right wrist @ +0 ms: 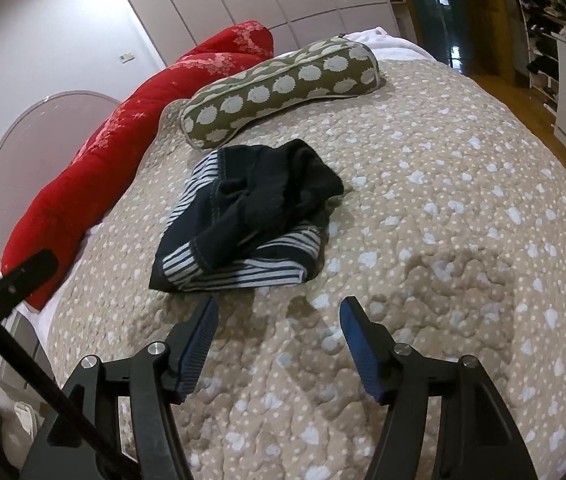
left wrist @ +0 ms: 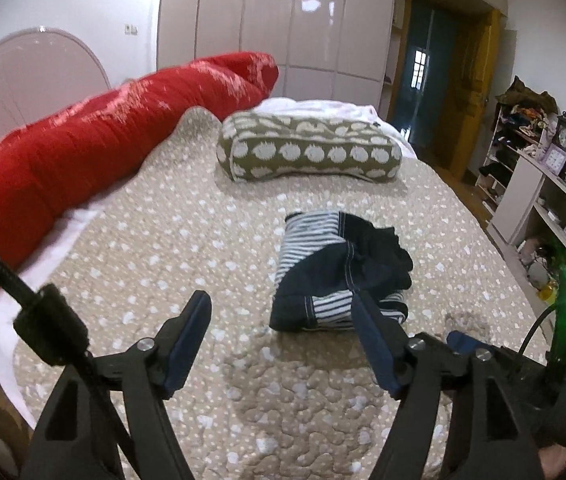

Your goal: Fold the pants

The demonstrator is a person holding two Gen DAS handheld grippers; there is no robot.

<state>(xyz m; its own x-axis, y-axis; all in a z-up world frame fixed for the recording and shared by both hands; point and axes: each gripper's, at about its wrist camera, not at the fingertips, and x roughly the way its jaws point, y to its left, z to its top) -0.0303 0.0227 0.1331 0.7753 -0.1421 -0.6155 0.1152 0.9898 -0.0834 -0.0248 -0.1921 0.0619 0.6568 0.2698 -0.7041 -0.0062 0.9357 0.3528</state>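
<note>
The pants (left wrist: 335, 272) are a crumpled heap of navy and white-striped cloth on the beige quilted bed (left wrist: 187, 240). My left gripper (left wrist: 279, 300) is open and empty, above the quilt just short of the heap's near edge, its right finger in front of the cloth. In the right wrist view the pants (right wrist: 251, 216) lie ahead and slightly left. My right gripper (right wrist: 279, 308) is open and empty, a little short of the heap's near edge. The right gripper's body (left wrist: 483, 356) shows at the lower right of the left wrist view.
A red rolled duvet (left wrist: 95, 148) lies along the bed's left side. A green pillow with white spots (left wrist: 307, 148) lies beyond the pants. White wardrobes (left wrist: 275, 20) stand behind. Shelves (left wrist: 543, 184) and wooden floor (right wrist: 523, 92) are to the right.
</note>
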